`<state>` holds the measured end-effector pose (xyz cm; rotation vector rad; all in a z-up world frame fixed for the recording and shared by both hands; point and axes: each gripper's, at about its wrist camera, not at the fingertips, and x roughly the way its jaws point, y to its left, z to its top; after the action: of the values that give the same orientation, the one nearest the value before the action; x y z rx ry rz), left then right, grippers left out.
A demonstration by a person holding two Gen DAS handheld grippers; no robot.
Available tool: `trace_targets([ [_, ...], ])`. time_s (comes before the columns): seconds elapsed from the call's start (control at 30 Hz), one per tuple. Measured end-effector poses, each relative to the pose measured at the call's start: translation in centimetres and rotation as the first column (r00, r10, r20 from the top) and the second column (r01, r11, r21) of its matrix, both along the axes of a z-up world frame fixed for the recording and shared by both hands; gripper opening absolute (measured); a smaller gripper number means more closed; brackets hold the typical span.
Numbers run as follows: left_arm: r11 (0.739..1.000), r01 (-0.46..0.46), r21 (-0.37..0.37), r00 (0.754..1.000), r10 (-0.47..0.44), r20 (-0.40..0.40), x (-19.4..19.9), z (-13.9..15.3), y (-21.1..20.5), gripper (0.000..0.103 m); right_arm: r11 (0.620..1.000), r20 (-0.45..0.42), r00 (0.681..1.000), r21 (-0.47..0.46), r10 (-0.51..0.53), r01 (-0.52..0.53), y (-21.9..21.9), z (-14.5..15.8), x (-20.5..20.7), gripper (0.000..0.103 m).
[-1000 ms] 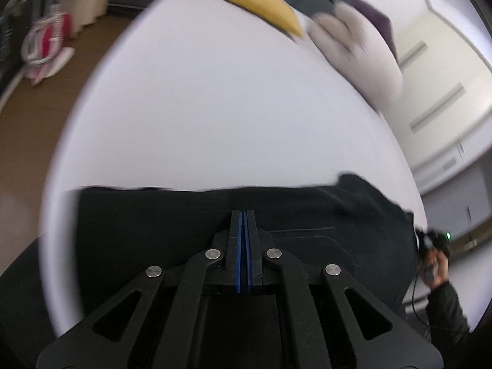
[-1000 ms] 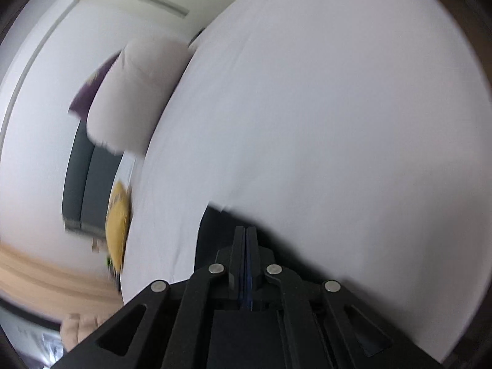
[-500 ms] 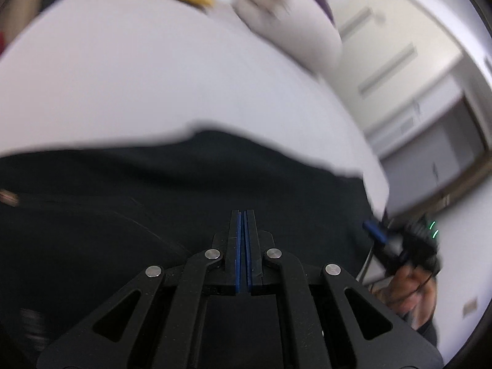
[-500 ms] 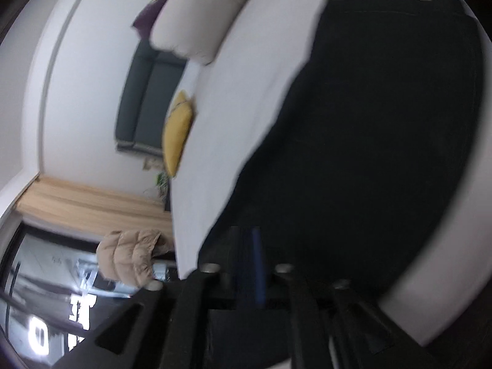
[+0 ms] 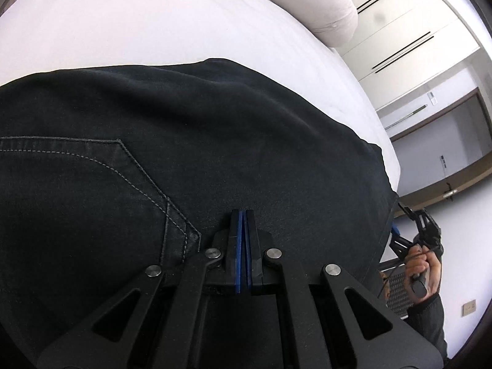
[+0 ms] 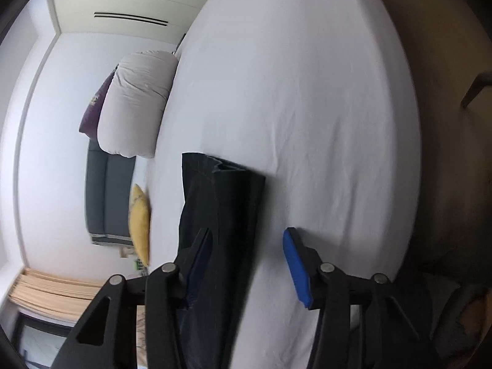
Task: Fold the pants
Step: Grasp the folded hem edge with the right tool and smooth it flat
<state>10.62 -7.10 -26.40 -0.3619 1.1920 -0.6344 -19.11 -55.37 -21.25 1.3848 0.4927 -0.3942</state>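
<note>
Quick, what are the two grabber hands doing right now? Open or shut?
Left gripper: shut; it seems to pinch the black pants, though the grip itself is hidden.
Right gripper: open, holding nothing.

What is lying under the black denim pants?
The black denim pants lie on the white bed sheet, visible around them. Whatever lies beneath the fabric itself is covered and cannot be seen.

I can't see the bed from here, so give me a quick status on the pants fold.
Left gripper shut over the black pants; grip on cloth unclear. Right gripper open, holding nothing. Pants on the white bed, partly folded. Nothing in the way.
</note>
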Motion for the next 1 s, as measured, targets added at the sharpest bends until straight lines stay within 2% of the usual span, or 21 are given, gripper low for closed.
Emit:
trace_targets([
  [0.03, 1.000, 0.001, 0.003, 1.000, -0.001, 0.001, 0.0, 0.1, -0.2, 0.002, 1.000, 0.001, 1.000, -0.002, 0.001, -0.001, 0.7, -0.3, 1.3, 0.052],
  [0.1, 1.000, 0.004, 0.010, 1.000, -0.004, 0.007, -0.4, 0.1, -0.2, 0.002, 1.000, 0.029, 1.000, -0.005, 0.004, -0.003, 0.4, -0.3, 1.3, 0.052],
  [0.2, 1.000, 0.005, 0.016, 1.000, -0.005, 0.017, -0.9, 0.0, 0.4, 0.002, 1.000, 0.073, 0.997, 0.000, 0.010, -0.010, -0.5, -0.2, 0.6, 0.037],
  [0.33, 1.000, 0.003, 0.018, 1.000, -0.003, 0.019, -1.3, 0.0, 0.3, 0.002, 0.999, 0.108, 0.993, -0.008, 0.054, -0.054, -0.8, 0.4, 2.1, 0.035],
  [0.43, 1.000, 0.002, 0.018, 1.000, -0.002, 0.019, -1.4, 0.0, 0.2, 0.002, 0.999, 0.136, 0.990, 0.028, 0.038, -0.042, -1.3, -0.3, 3.7, 0.034],
  [0.6, 1.000, -0.003, 0.005, 1.000, 0.003, 0.012, -1.2, -0.2, -0.1, 0.002, 0.999, 0.136, 0.990, 0.031, 0.034, -0.039, -1.8, -1.0, 5.1, 0.013],
  [0.73, 1.000, -0.003, 0.003, 1.000, 0.003, 0.012, -1.1, -0.3, 0.1, 0.002, 0.999, 0.152, 0.988, 0.038, 0.017, -0.023, -1.9, -1.5, 5.1, 0.010],
  [0.87, 1.000, -0.004, -0.001, 1.000, 0.004, 0.010, -1.1, -0.4, 0.2, 0.002, 1.000, 0.118, 0.993, -0.008, 0.011, -0.011, -1.5, -1.0, 5.2, 0.009],
  [1.0, 1.000, -0.005, 0.002, 1.000, 0.005, 0.012, -1.2, -0.4, 0.3, 0.002, 0.988, 0.033, 0.998, -0.145, 0.055, -0.050, -0.1, 1.6, 6.4, 0.009],
])
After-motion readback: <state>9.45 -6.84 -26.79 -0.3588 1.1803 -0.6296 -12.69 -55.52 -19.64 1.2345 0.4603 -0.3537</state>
